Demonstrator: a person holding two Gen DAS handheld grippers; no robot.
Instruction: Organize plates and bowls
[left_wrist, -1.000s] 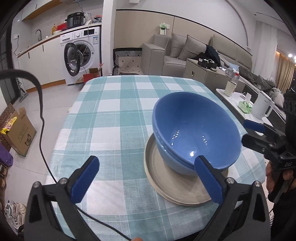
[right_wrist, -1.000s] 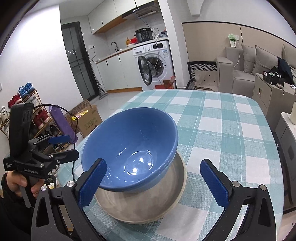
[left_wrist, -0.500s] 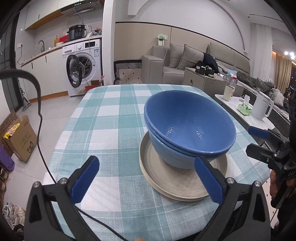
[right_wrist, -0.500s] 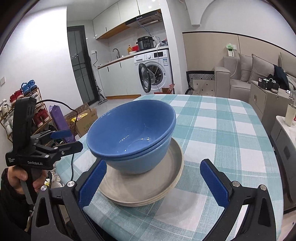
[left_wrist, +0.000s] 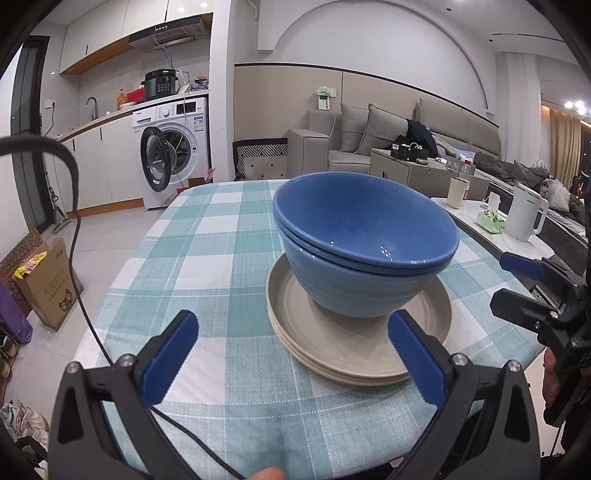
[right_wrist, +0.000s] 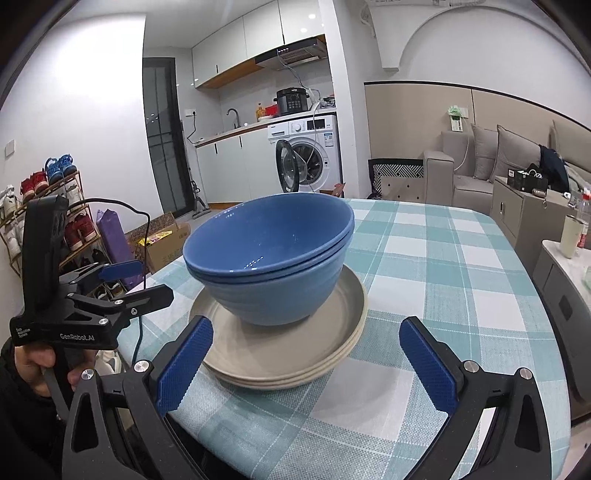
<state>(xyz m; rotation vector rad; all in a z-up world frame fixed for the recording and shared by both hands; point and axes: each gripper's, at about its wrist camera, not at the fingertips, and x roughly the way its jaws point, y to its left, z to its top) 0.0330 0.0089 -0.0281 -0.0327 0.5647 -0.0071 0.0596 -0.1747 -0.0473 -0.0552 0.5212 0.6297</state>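
Two nested blue bowls (left_wrist: 364, 247) stand on a stack of beige plates (left_wrist: 354, 347) near the front edge of the checked table (left_wrist: 221, 240). The same bowls (right_wrist: 273, 254) and plates (right_wrist: 295, 354) show in the right wrist view. My left gripper (left_wrist: 291, 358) is open and empty, just in front of the stack, a little to its left. My right gripper (right_wrist: 304, 363) is open and empty, in front of the plates. Each gripper shows in the other's view, the right one (left_wrist: 532, 288) and the left one (right_wrist: 118, 284), both apart from the dishes.
A black cable (left_wrist: 79, 266) hangs over the table's left edge. A cardboard box (left_wrist: 40, 280) and a shoe rack (right_wrist: 44, 221) stand on the floor at the left. A side table with a white kettle (left_wrist: 524, 216) is at the right. A washing machine (left_wrist: 173, 147) stands behind.
Both grippers have drawn back and dropped lower, so the bowls and plates are seen more from the side. The bowls and plates have not moved.
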